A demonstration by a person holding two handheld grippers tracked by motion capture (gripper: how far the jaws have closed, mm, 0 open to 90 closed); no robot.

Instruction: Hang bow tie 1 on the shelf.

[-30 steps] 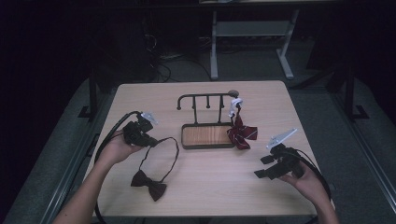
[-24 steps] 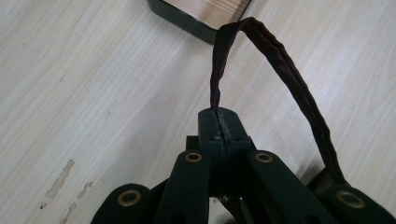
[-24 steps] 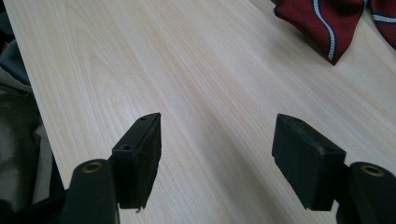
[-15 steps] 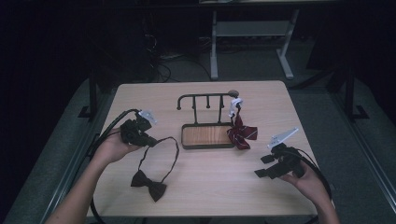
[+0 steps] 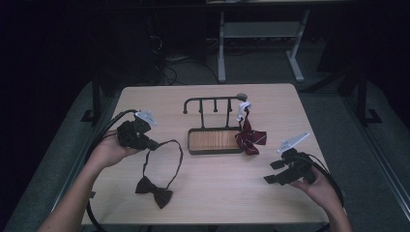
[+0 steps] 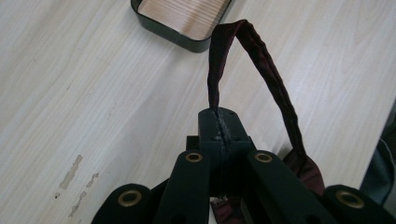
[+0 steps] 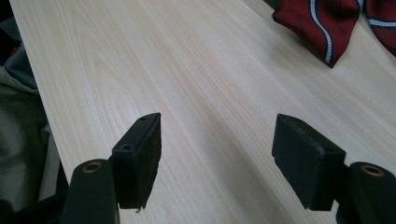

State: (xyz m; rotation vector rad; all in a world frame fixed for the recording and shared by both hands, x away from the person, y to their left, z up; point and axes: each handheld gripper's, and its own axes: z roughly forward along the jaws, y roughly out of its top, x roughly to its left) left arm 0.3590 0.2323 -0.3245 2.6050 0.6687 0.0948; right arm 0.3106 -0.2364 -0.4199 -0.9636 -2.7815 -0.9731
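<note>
Left gripper (image 6: pixel 219 122) clamped on dark bow tie's strap (image 6: pixel 261 60), right gripper (image 7: pixel 217 154) agape over table (image 7: pixel 140 56)

Left gripper (image 5: pixel 151 143): your jaws clamped tight, pointing toward 4 o'clock.
Right gripper (image 5: pixel 271 172): your jaws spread apart, pointing toward 9 o'clock.

**What you cannot make out**

In your left tool (image 6: pixel 219 135) view, the bow tie's strap (image 6: pixel 275 93) disappears behind the closed jaws, and the frame's top edge cuts off the tray (image 6: pixel 180 28). In your right tool view, the striped tie (image 7: pixel 327 23) runs off the top edge.
</note>
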